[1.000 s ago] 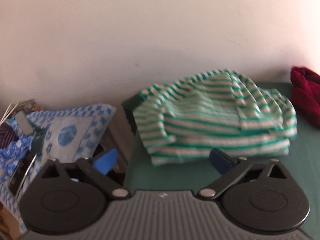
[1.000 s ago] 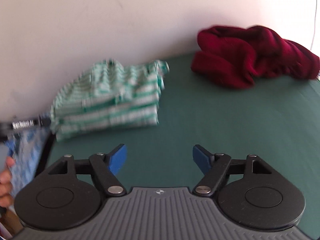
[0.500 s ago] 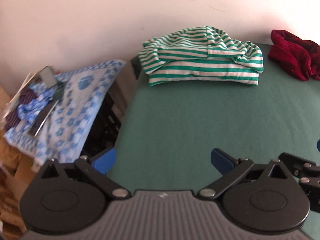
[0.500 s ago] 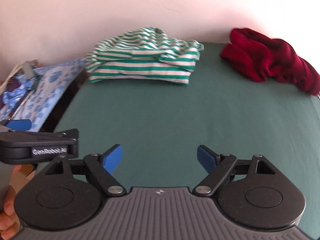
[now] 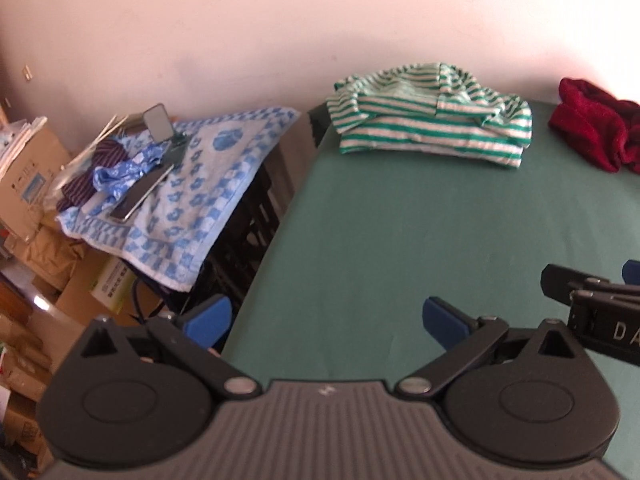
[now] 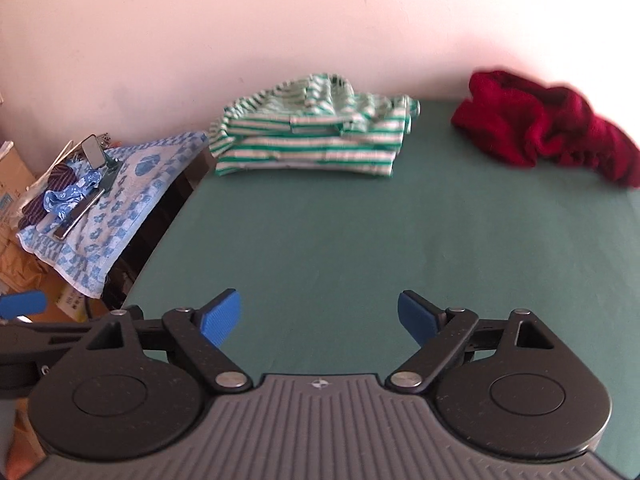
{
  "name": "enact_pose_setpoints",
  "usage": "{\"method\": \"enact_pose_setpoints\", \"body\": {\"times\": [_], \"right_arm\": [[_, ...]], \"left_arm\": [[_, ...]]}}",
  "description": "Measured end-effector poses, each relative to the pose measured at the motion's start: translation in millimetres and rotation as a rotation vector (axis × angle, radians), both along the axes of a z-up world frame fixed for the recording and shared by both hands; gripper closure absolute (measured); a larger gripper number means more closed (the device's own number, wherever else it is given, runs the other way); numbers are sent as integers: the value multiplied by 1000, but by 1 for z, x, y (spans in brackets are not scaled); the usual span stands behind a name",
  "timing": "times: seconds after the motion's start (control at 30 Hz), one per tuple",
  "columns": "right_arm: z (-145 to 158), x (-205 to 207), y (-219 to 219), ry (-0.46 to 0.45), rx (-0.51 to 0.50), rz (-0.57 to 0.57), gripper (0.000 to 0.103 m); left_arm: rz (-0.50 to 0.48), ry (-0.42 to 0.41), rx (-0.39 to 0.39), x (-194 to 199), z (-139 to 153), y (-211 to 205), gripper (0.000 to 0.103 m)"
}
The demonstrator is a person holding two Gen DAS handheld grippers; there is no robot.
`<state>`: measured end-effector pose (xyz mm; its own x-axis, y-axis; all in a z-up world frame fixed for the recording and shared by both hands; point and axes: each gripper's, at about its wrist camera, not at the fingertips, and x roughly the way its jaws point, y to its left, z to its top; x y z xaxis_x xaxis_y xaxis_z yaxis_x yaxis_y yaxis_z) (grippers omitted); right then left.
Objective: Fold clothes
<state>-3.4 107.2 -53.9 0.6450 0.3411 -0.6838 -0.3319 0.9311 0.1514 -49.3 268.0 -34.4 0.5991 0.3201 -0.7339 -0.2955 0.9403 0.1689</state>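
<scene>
Both grippers, left [image 5: 326, 314] and right [image 6: 319, 312], hang released over the bare green table [image 6: 340, 240]; we judge the striped shirt [image 6: 316, 138] folded, so we should reach next for the crumpled red garment [image 6: 548, 128] at the far right, well apart.

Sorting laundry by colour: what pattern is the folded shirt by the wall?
Green and white stripes on the folded shirt, clearest in the right wrist view.
</scene>
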Motion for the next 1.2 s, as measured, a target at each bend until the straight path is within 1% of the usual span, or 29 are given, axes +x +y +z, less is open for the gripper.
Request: {"method": "enact_pose_setpoints", "body": {"times": [0.07,0.17,0.23,0.37,0.47,0.57,0.63,0.7,0.77,0.93,1.07,1.2], "right_arm": [[6,-4,2,-31,-14,-17,15],[10,-8,7,-40,-17,-62,15],[12,-11,12,-39,-12,-113,14],[11,-22,32,-44,-29,-174,14],[12,-32,46,-60,-42,-217,14],[12,-40,56,-60,-46,-248,14],[11,-43,61,-52,-46,-265,14],[11,-44,65,-52,-43,-265,13],[11,-42,70,-43,-57,-255,13],[12,-30,71,-60,-77,-225,13],[12,-17,62,-34,-42,-203,13],[9,-7,53,-32,-40,-192,13]], "left_arm": [[-22,-4,-16,2,2,4,1],[-66,0,-30,9,7,11,1],[-101,1,-32,13,10,18,1],[-124,-35,-10,14,14,31,1],[-148,-39,13,15,13,42,1],[-158,-15,-8,16,13,56,1],[-168,4,-58,17,10,67,1],[-166,16,-88,18,7,75,1],[-155,21,-93,19,5,77,1],[-149,-4,-68,19,5,73,1],[-117,-21,-38,23,6,65,1],[-99,-25,-44,28,4,57,1]]}}
